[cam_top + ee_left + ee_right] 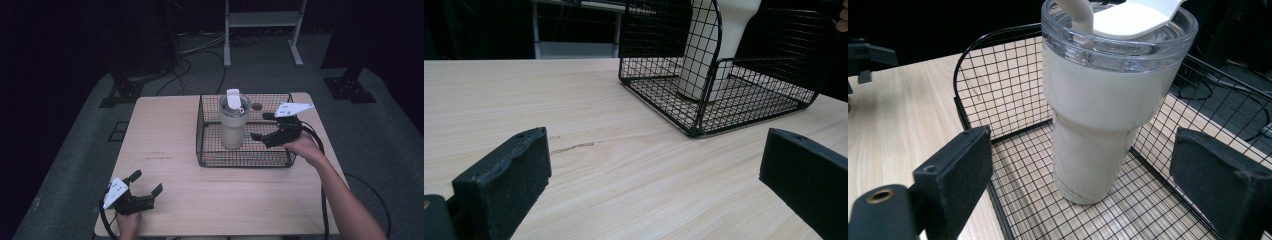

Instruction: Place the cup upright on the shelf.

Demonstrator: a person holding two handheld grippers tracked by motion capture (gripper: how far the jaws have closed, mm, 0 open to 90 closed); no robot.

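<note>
A tall cream-white tumbler with a clear plastic lid (pixel 233 121) stood upright inside the black wire-mesh basket (pixel 210 159) at the far right of the pale wooden table (pixel 165 145). The right gripper (pixel 261 127) hung over the basket's right side, jaws wide and empty, the tumbler straight ahead between them, its long axis vertical. The left gripper (pixel 147 182), also wide open, rested near the near left corner, much farther off.
</note>
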